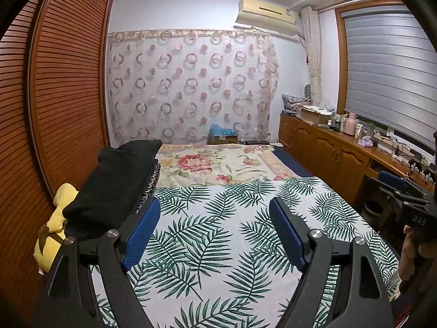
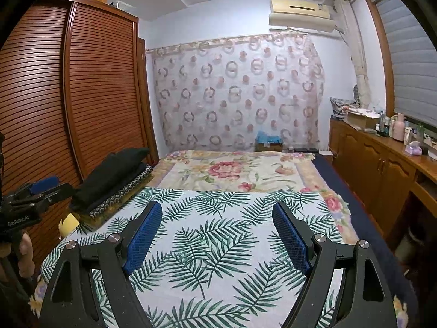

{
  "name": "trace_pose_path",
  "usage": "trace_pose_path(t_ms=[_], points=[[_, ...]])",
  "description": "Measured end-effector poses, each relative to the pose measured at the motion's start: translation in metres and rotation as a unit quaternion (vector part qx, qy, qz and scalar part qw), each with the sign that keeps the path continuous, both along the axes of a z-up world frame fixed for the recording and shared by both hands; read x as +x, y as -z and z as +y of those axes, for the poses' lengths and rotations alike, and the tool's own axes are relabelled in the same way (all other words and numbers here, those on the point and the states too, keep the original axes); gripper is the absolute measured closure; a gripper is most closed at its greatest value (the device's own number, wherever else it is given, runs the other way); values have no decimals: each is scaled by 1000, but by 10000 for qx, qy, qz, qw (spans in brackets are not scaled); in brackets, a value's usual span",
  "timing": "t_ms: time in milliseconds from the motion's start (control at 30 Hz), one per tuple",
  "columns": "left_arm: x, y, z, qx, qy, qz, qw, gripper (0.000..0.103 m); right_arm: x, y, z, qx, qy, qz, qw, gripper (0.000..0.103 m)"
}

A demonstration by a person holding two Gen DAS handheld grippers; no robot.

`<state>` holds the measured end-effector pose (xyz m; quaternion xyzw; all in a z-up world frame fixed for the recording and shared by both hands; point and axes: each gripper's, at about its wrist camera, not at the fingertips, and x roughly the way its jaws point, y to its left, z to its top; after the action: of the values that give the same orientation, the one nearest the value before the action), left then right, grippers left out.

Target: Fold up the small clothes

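Filling most of both views, the bed (image 1: 245,164) stretched away toward a curtained wall, its far half covered by a floral blanket (image 1: 215,166) and its near half by a white sheet printed with green palm leaves (image 1: 218,235). A tall louvred wooden wardrobe (image 1: 62,82) stood along the bed's left side, and a low wooden cabinet (image 1: 327,153) crowded with small items ran along the right under a shuttered window.

At the left edge of the bed, beside the wardrobe, lay a stack of folded clothes (image 2: 114,180): a black garment (image 1: 114,180) on top, a dark piece patterned with pale rings (image 2: 123,194) under it. Just in front of the stack sat a yellow cloth (image 1: 54,224), partly hidden in the right wrist view.

The left gripper (image 1: 215,235) hovered over the palm-leaf sheet with its blue pads (image 1: 142,235) spread wide and nothing between them; its left finger was close to the stack, though contact could not be judged. The right gripper (image 2: 218,237) hung over the same sheet, likewise spread wide and empty, touching no cloth. Each gripper also appeared at the margin of the other's view, with a person's hand (image 2: 24,254) wrapped around the handle.
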<state>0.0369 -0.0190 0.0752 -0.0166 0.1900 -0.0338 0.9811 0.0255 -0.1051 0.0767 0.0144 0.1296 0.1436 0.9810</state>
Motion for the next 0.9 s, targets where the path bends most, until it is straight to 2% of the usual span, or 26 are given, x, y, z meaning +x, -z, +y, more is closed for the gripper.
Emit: trace_pose_path(t_ms=[900], points=[[-1,-3,-1,-21,18,-10,10000,21,-6,-5,-28,-100,1,-26,9999,19]])
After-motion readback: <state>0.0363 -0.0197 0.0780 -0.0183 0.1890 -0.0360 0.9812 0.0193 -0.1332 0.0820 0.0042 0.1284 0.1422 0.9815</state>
